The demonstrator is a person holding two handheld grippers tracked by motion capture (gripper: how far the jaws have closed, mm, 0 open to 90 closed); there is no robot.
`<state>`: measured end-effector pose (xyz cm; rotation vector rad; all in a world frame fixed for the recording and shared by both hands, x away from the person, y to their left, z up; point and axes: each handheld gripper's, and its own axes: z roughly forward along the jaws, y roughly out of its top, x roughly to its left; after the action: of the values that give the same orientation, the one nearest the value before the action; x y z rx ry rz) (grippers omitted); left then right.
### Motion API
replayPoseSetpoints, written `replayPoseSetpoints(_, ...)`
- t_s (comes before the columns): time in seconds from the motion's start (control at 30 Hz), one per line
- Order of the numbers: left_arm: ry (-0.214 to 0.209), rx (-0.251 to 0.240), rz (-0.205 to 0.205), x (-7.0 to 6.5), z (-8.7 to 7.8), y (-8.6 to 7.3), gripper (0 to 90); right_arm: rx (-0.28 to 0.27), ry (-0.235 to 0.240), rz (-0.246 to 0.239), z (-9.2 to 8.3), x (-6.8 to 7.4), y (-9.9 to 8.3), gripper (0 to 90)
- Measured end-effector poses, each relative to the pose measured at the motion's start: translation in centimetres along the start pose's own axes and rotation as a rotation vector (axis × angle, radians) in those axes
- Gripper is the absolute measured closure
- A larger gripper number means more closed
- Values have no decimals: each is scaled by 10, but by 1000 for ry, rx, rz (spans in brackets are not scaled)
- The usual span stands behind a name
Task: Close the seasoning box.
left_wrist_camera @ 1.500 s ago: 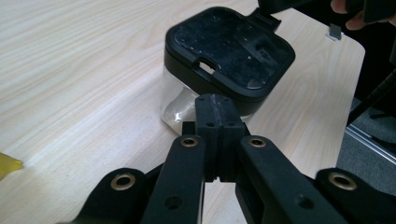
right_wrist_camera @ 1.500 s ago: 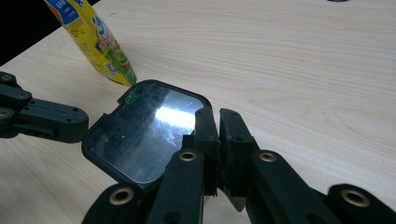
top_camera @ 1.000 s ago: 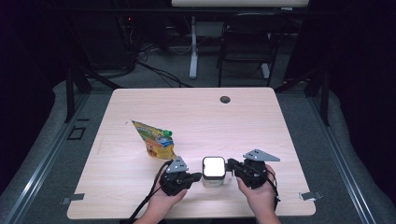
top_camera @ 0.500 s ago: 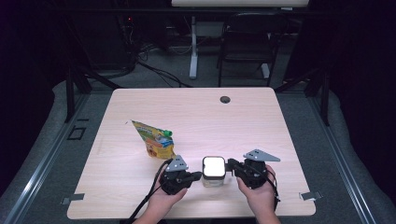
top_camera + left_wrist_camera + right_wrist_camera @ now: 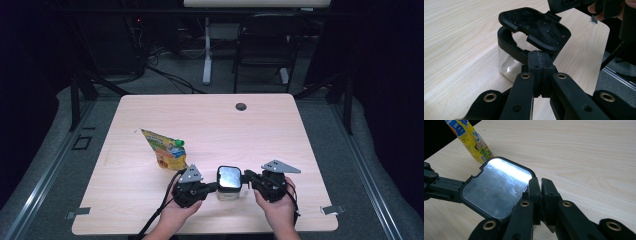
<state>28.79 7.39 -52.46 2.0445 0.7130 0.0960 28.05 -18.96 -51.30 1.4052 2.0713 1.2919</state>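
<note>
wooden table [image 5: 210,125] — clear box [image 5: 229,184] between both grippers | left jaws closed at its rim | right jaws nearly closed at lid [image 5: 496,186] edge

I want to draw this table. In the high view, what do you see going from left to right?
Yellow juice pouch → left gripper → clear box with a black lid → right gripper.

Your two grippers flank the clear square container with the black hinged lid [image 5: 229,183] near the front edge of the pale wood surface [image 5: 215,120], leaving no gap there. The yellow-green spouted drink pouch [image 5: 164,150] stands near the left gripper [image 5: 212,187], behind and to its left. The surface beyond lies open, save a small dark round grommet [image 5: 241,106] at the far edge.
</note>
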Motion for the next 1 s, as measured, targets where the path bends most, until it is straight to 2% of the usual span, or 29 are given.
replayPoseSetpoints(0.13,2,2,2,0,0,3,900,19,-5,-6,-2,1,2,860)
replayPoseSetpoints(0.33,9,-2,12,-1,-1,10,900,60,-20,-52,-12,5,10,807)
replayPoseSetpoints(0.47,8,-5,25,-4,-1,16,900,68,-8,-67,-17,11,5,758)
replayPoseSetpoints(0.5,10,-2,31,-5,-1,17,900,69,-19,-100,-22,17,-1,726)
replayPoseSetpoints(0.53,20,-3,34,-5,-1,19,900,69,-19,-100,-22,17,-1,726)
replayPoseSetpoints(0.57,12,-7,33,-6,0,20,900,75,-21,-114,-24,19,-4,711)
replayPoseSetpoints(0.6,25,-6,34,-7,0,23,900,61,-17,-120,-28,21,-10,677)
replayPoseSetpoints(0.73,17,-14,35,-7,0,27,900,43,-1,-115,-31,25,-15,634)
replayPoseSetpoints(0.77,17,-13,36,-7,0,31,900,30,-5,-143,-31,27,-17,602)
replayPoseSetpoints(0.8,17,-13,36,-7,0,31,900,30,-5,-143,-31,27,-17,602)
replayPoseSetpoints(0.83,14,-23,35,-8,0,34,900,16,-13,-163,-28,30,-19,569)
replayPoseSetpoints(1.0,13,-30,42,-10,1,39,900,24,-8,-186,-23,33,-21,531)
